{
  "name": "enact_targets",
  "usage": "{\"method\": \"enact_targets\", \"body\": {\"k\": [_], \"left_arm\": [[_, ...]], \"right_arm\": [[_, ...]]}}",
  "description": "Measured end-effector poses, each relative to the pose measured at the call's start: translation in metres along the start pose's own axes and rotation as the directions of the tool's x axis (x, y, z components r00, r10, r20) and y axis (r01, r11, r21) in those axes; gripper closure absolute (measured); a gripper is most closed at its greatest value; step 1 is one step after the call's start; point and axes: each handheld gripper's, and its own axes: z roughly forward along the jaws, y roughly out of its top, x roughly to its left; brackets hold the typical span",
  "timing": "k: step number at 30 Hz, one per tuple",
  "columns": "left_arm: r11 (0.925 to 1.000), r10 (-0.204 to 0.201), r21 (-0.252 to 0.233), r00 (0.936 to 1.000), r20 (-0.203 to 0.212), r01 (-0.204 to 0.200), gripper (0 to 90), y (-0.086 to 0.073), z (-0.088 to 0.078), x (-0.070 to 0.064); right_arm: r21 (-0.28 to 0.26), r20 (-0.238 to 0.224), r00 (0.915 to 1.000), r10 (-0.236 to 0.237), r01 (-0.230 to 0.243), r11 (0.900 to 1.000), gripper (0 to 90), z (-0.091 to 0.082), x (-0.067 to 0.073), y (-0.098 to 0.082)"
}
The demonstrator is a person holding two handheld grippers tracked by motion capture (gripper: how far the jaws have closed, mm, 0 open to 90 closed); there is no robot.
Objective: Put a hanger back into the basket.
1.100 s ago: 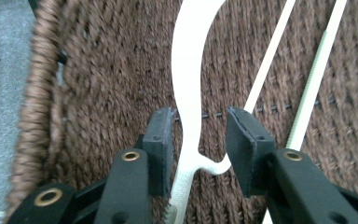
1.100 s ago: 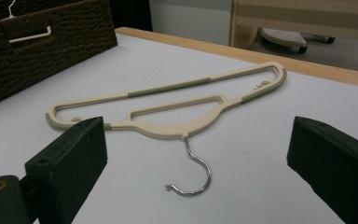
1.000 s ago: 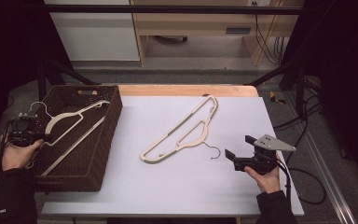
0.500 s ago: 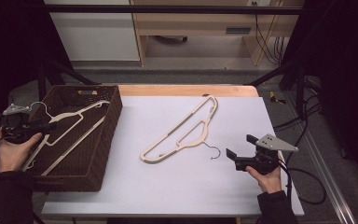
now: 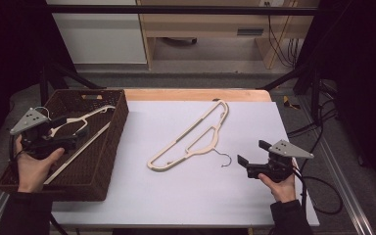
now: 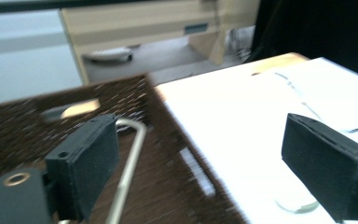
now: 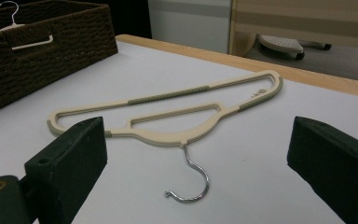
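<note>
Motion blur is smearing the wicker basket around the left hand-held gripper. The frame edge is cutting off the hanger beside its near jaw. Beyond the right hand-held gripper, basket weave is partly hiding a second hanger.

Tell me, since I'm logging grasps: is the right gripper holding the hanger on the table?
No, the right gripper has its jaws wide apart, with the hanger lying free on the table ahead of them.
</note>
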Motion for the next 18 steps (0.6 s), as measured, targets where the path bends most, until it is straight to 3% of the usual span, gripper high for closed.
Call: {"method": "enact_targets", "body": {"k": [3,11,17,18], "left_arm": [[0.999,0.023,-0.04,0.9996,0.019,-0.022,8.2,0.002,0.001,-0.02],[0.9943,0.033,-0.105,0.991,0.129,-0.02,7.3,-0.005,0.012,-0.065],[0.9944,0.05,-0.1,0.9814,0.185,-0.031,7.2,-0.012,0.032,-0.097],[0.9944,0.05,-0.1,0.9814,0.185,-0.031,7.2,-0.012,0.032,-0.097]], "right_arm": [[0.002,0.002,0.9999,0.011,-0.011,1.0,5.3,0.001,0.001,0.0],[0.002,0.007,1.0,0.006,-0.006,1.0,5.7,0.005,0.0,0.0],[0.002,0.003,1.0,-0.003,0.003,1.0,5.9,0.008,0.0,0.003],[0.002,0.003,1.0,-0.003,0.003,1.0,5.9,0.008,0.0,0.003]]}}
